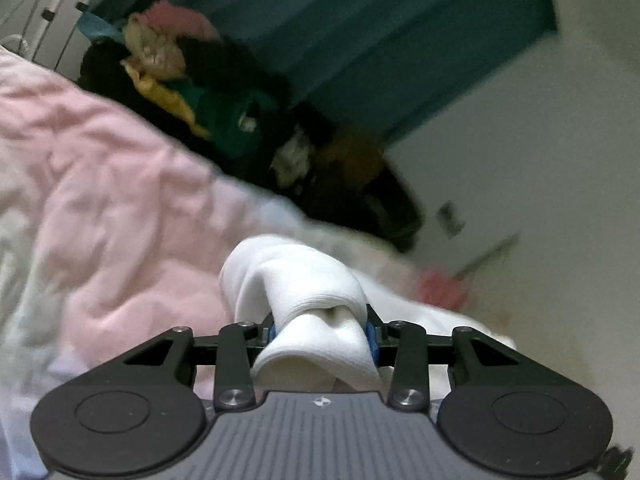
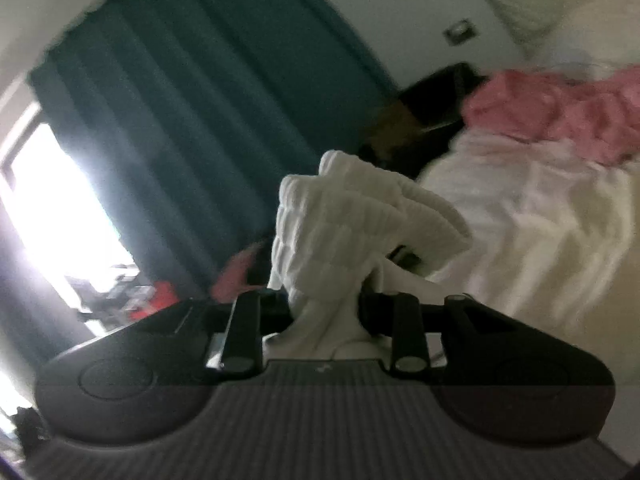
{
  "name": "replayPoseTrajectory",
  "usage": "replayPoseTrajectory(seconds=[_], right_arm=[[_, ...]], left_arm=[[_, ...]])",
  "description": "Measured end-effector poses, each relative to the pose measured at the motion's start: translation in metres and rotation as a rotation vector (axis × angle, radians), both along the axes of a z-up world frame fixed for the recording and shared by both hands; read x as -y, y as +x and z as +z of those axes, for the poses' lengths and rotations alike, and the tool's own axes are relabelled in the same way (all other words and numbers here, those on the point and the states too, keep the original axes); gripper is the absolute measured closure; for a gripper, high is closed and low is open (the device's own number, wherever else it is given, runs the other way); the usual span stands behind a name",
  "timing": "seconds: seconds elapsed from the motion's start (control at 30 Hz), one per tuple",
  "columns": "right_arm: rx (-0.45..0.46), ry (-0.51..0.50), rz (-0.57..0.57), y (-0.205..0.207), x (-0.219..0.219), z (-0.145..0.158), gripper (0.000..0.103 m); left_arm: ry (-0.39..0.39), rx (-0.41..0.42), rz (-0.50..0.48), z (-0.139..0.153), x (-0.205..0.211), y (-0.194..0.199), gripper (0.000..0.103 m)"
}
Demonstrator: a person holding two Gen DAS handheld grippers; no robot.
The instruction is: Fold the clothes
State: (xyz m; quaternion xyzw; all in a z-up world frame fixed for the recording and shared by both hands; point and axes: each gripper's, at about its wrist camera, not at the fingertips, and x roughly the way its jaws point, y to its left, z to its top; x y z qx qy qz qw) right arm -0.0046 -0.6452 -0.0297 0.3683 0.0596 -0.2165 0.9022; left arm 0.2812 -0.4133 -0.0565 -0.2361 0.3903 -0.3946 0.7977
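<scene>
White, ribbed knit fabric fills both wrist views: the left gripper has its jaws clamped on a bunched fold of a white garment, and the right gripper pinches a gathered handful of the same kind of white cloth, thick and textured like a waffle or rib weave. Whether the two bunches belong to one piece cannot be told for certain, though it looks likely. Each bunch is lifted clear of the bed, whose pale pink and white sheet lies rumpled below; a pile of mixed clothes sits at the far edge of the bed in the left view, in front of a teal curtain, and a pink garment lies on the bedding in the right view. Both pictures are blurred, so fine detail of the hems is lost. I judge the cloth to be light, soft and wholly limp: it will sag between the two holds and keep no shape of its own, and the thick knit should give the pads good friction, so slipping is a small risk. Wadded grips like these make a crooked fold, though; better holds would be at two matching corners or along one straight edge, pulled gently taut so the piece hangs flat before it is laid down.
</scene>
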Motion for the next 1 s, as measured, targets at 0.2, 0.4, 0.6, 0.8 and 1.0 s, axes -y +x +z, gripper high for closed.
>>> replayPoseTrajectory(seconds=[0.2,0.4,0.6,0.8,1.0], right_arm=[[-0.118,0.086,-0.047,-0.028,-0.009,-0.106,0.065],[-0.151,0.154,-0.034,-0.047,-0.021,-0.131,0.058],[-0.283,0.204,-0.031,-0.061,-0.032,-0.096,0.057],[-0.366,0.063,0.015,-0.087,-0.068,-0.047,0.057],[-0.341,-0.109,0.058,-0.119,-0.118,0.017,0.053]], left_arm=[[0.128,0.108,-0.125,-0.057,-0.014,-0.024,0.055],[0.225,0.167,-0.147,-0.064,-0.031,-0.041,0.047],[0.335,0.192,-0.121,-0.02,-0.047,-0.073,0.038],[0.35,0.272,-0.111,0.045,-0.076,-0.124,0.03],[0.34,0.397,-0.1,0.114,-0.109,-0.19,0.015]])
